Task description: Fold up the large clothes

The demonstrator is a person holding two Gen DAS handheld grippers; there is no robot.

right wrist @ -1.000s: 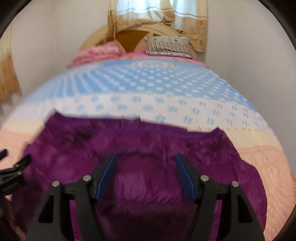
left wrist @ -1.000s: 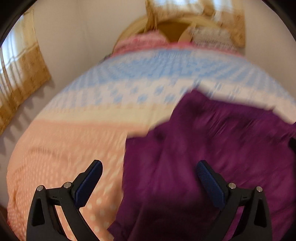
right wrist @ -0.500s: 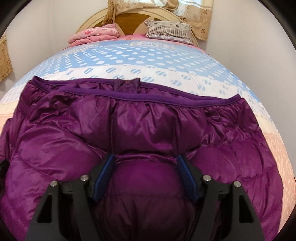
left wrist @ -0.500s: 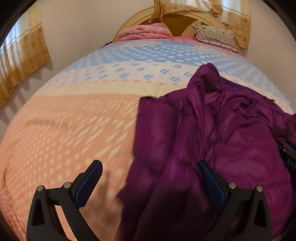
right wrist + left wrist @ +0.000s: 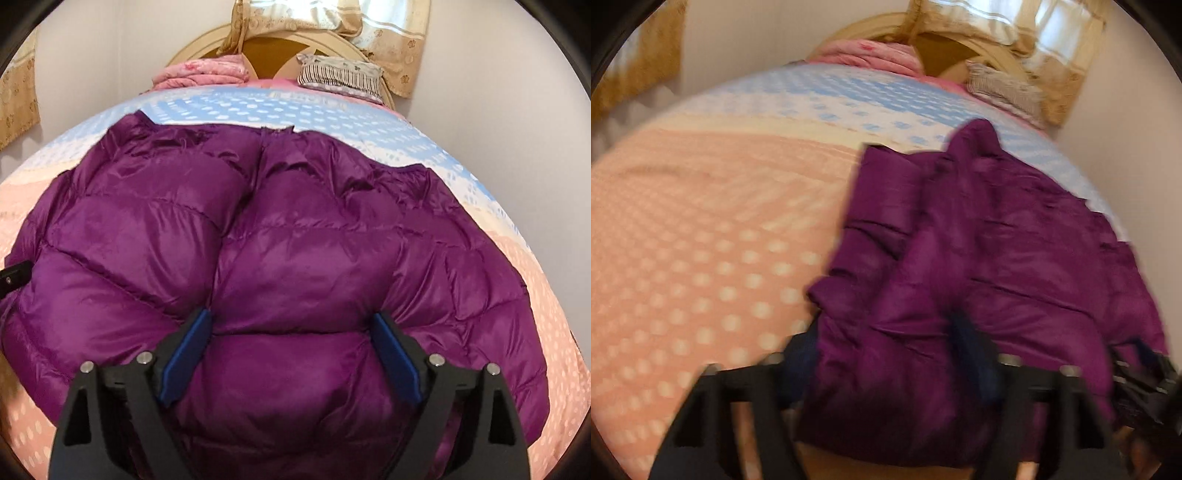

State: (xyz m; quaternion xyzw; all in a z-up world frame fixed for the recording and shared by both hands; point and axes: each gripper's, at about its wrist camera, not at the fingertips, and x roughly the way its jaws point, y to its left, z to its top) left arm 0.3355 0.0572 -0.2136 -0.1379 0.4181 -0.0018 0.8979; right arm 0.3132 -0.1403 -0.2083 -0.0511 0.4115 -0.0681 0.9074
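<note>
A large purple puffer jacket [image 5: 288, 258] lies spread on the bed, hem toward the headboard. My right gripper [image 5: 291, 354] has its jaws open wide, with a bulge of jacket fabric between the blue pads, not pinched. In the blurred left wrist view the jacket [image 5: 997, 277] fills the right half. My left gripper [image 5: 886, 365] sits at the jacket's left edge with a thick fold of fabric between its fingers; how far the jaws are closed is blurred. The right gripper's black body [image 5: 1145, 373] shows at the jacket's right edge there.
The bed cover [image 5: 701, 240] is peach with pale dots near me and blue and white farther off. A folded pink blanket [image 5: 203, 72] and a striped pillow [image 5: 340, 75] lie by the wooden headboard. Walls and curtains close both sides.
Both grippers have moved lower and closer onto the jacket. The left gripper slid right, so the jacket's edge now lies between its fingers. The jacket has settled flatter on the bed.
</note>
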